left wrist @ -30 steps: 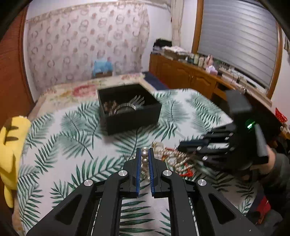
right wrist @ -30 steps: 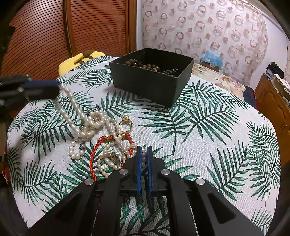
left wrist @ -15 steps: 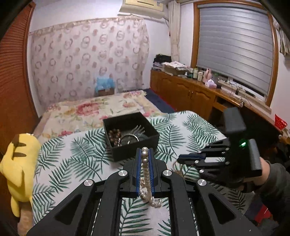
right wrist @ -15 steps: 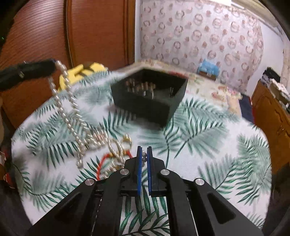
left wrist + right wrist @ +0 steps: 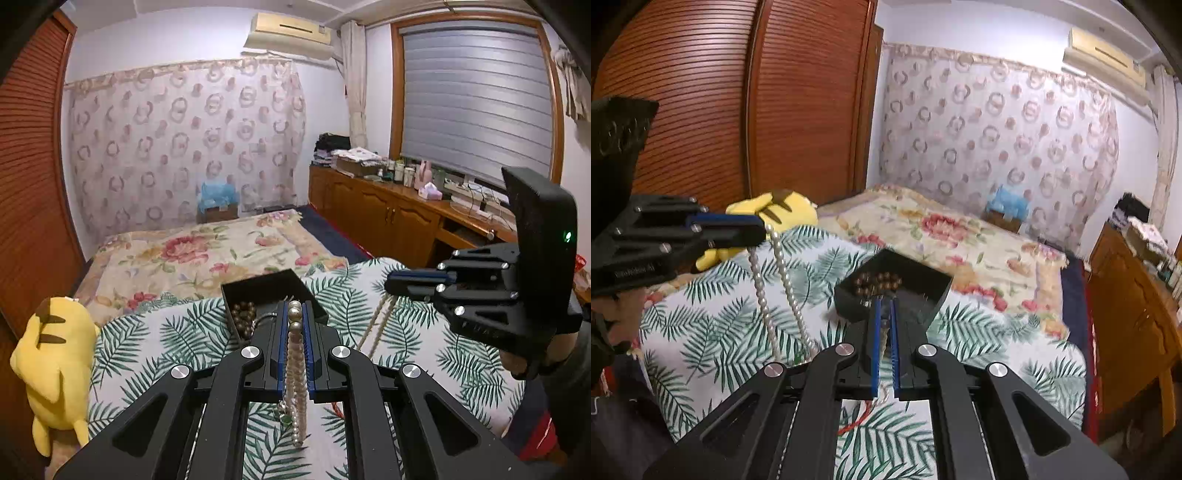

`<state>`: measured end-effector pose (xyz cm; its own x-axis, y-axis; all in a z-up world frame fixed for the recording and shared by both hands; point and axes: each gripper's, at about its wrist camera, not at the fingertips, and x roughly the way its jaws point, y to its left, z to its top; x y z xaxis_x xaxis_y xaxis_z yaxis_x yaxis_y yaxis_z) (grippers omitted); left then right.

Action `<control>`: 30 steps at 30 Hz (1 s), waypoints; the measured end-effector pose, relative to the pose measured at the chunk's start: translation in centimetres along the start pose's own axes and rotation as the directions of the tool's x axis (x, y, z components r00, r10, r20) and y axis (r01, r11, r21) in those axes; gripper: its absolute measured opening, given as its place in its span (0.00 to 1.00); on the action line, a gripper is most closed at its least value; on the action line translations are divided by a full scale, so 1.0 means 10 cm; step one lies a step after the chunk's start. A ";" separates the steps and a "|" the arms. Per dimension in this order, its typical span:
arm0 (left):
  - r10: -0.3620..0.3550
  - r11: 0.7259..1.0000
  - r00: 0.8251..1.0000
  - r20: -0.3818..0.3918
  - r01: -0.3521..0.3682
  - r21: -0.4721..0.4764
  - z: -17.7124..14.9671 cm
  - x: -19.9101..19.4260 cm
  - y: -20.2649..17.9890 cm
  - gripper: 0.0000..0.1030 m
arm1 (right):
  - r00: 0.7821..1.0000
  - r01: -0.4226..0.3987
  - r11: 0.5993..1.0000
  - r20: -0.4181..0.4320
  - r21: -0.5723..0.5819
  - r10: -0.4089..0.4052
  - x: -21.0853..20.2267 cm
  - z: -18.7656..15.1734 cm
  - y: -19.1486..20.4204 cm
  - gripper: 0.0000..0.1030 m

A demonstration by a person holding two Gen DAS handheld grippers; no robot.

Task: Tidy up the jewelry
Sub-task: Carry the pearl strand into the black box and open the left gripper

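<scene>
At the left edge of the right wrist view, the left gripper (image 5: 753, 229) had its jaws pressed on a pearl necklace (image 5: 783, 280), two strands of which hung from its tip toward the lower centre of the frame, above the palm-leaf cloth (image 5: 713, 325). In the middle of that view stood the black box (image 5: 897, 291), brown beads (image 5: 877, 282) already lying in its far left corner, so part of the sorting looked done. At the lower centre the right gripper (image 5: 884, 325) pinched another beaded strand between its nearly closed jaws. In the left wrist view the right gripper sat at the right edge, a blurred strand (image 5: 376, 325) dropping from it. A red cord (image 5: 857, 421) near the bottom suggested more jewelry lay below; both held strands had not yet gone into the box.
</scene>
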<state>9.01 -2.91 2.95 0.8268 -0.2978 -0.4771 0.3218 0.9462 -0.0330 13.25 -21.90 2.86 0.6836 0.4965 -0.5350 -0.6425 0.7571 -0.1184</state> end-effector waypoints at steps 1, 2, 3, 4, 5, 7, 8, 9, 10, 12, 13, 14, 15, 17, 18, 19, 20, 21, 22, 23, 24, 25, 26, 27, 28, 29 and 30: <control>0.000 1.000 1.000 0.004 0.000 -0.001 0.02 -0.01 0.00 0.07 | 1.000 0.006 1.000 0.011 -0.007 -0.006 -0.03 0.06 0.00 0.06; 0.000 1.000 1.000 0.007 0.000 -0.001 0.04 -0.01 0.01 0.07 | 1.000 0.011 1.000 0.017 -0.011 -0.011 -0.05 0.09 -0.01 0.06; 0.001 1.000 1.000 0.012 -0.001 -0.001 0.07 -0.02 0.02 0.07 | 1.000 0.017 1.000 0.027 -0.016 -0.016 -0.08 0.14 -0.01 0.06; 0.001 1.000 1.000 0.017 -0.001 0.000 0.10 -0.03 0.03 0.07 | 0.999 0.021 1.000 0.035 -0.018 -0.020 -0.11 0.18 -0.02 0.06; 0.001 1.000 1.000 0.021 -0.001 0.000 0.12 -0.04 0.03 0.07 | 0.999 0.024 0.999 0.040 -0.021 -0.023 -0.12 0.20 -0.02 0.06; -0.002 1.000 1.000 0.029 0.002 0.003 0.16 -0.05 0.03 0.07 | 0.998 0.031 0.999 0.052 -0.024 -0.030 -0.16 0.27 -0.04 0.06; -0.005 1.000 0.999 0.034 0.005 0.008 0.19 -0.06 0.02 0.07 | 0.998 0.034 0.999 0.056 -0.025 -0.032 -0.17 0.30 -0.06 0.06; -0.003 1.000 0.999 0.038 0.002 0.014 0.21 -0.08 0.02 0.07 | 0.997 0.037 0.999 0.061 -0.028 -0.035 -0.18 0.33 -0.07 0.06; 0.001 1.000 0.999 0.046 -0.002 0.020 0.24 -0.09 0.02 0.07 | 0.997 0.037 0.999 0.063 -0.030 -0.035 -0.18 0.34 -0.08 0.06; 0.002 1.000 0.998 0.056 -0.003 0.023 0.31 -0.10 0.02 0.07 | 0.997 0.037 0.999 0.068 -0.030 -0.035 -0.19 0.39 -0.11 0.06; 0.003 1.000 0.998 0.062 -0.005 0.024 0.35 -0.10 0.02 0.07 | 0.997 0.034 0.999 0.070 -0.027 -0.032 -0.19 0.41 -0.13 0.06; 0.004 1.000 0.998 0.068 -0.006 0.022 0.39 -0.09 0.04 0.07 | 0.997 0.031 0.999 0.074 -0.026 -0.029 -0.19 0.44 -0.15 0.06; 0.004 1.000 0.997 0.072 -0.005 0.020 0.42 -0.09 0.06 0.07 | 0.997 0.029 0.999 0.077 -0.026 -0.027 -0.20 0.46 -0.16 0.06; 0.003 1.000 0.997 0.081 -0.004 0.014 0.50 -0.06 0.09 0.07 | 0.996 0.023 0.999 0.088 -0.030 -0.021 -0.21 0.52 -0.18 0.06; 0.002 1.000 0.996 0.084 -0.003 0.013 0.53 -0.06 0.10 0.07 | 0.995 0.021 0.999 0.094 -0.034 -0.017 -0.22 0.55 -0.18 0.06; 0.001 1.000 0.996 0.089 -0.002 0.013 0.57 -0.05 0.10 0.07 | 0.995 0.019 0.999 0.100 -0.038 -0.015 -0.22 0.58 -0.18 0.06; 0.002 1.000 0.996 0.094 -0.003 0.014 0.62 -0.03 0.12 0.07 | 0.994 0.015 0.999 0.108 -0.042 -0.011 -0.21 0.62 -0.19 0.06; 0.001 1.000 0.995 0.098 -0.003 0.014 0.65 -0.02 0.12 0.07 | 0.993 0.013 0.999 0.115 -0.044 -0.008 -0.21 0.66 -0.20 0.06; 0.001 1.000 0.995 0.101 -0.002 0.014 0.69 0.00 0.13 0.07 | 0.993 0.010 0.999 0.122 -0.048 -0.005 -0.20 0.70 -0.21 0.06; 0.002 1.000 0.994 0.107 -0.004 0.013 0.75 0.02 0.14 0.07 | 0.992 0.009 0.999 0.127 -0.051 -0.003 -0.19 0.74 -0.22 0.06; 0.004 1.000 0.994 0.110 -0.005 0.013 0.78 0.03 0.15 0.07 | 0.991 0.005 0.999 0.133 -0.053 0.002 -0.17 0.79 -0.24 0.06; 0.005 1.000 0.993 0.115 -0.007 0.012 0.82 0.05 0.17 0.07 | 0.990 0.002 0.999 0.138 -0.055 0.006 -0.16 0.83 -0.27 0.06; 0.007 1.000 0.993 0.118 -0.008 0.010 0.85 0.07 0.18 0.07 | 0.989 0.000 0.998 0.146 -0.056 0.008 -0.13 0.89 -0.30 0.06; 0.008 1.000 0.993 0.120 -0.008 0.005 0.90 0.11 0.21 0.07 | 0.989 -0.003 0.998 0.150 -0.056 0.011 -0.11 0.91 -0.33 0.06; 0.010 1.000 0.993 0.118 -0.010 0.001 0.93 0.16 0.24 0.07 | 0.988 -0.006 0.998 0.152 -0.056 0.015 -0.08 0.95 -0.35 0.06; 0.012 1.000 0.993 0.117 -0.011 -0.002 0.95 0.18 0.26 0.07 | 0.988 -0.009 0.998 0.156 -0.055 0.018 -0.04 1.00 -0.39 0.06; 0.013 1.000 0.993 0.115 -0.013 -0.006 0.97 0.23 0.28 0.07 | 0.987 -0.010 0.998 0.157 -0.056 0.019 -0.01 1.03 -0.41 0.06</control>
<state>16.30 -2.13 10.31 0.8785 -0.2977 -0.3736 0.3084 0.9507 -0.0323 19.35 -20.67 12.02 0.7173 0.5713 -0.3988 -0.6678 0.7270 -0.1596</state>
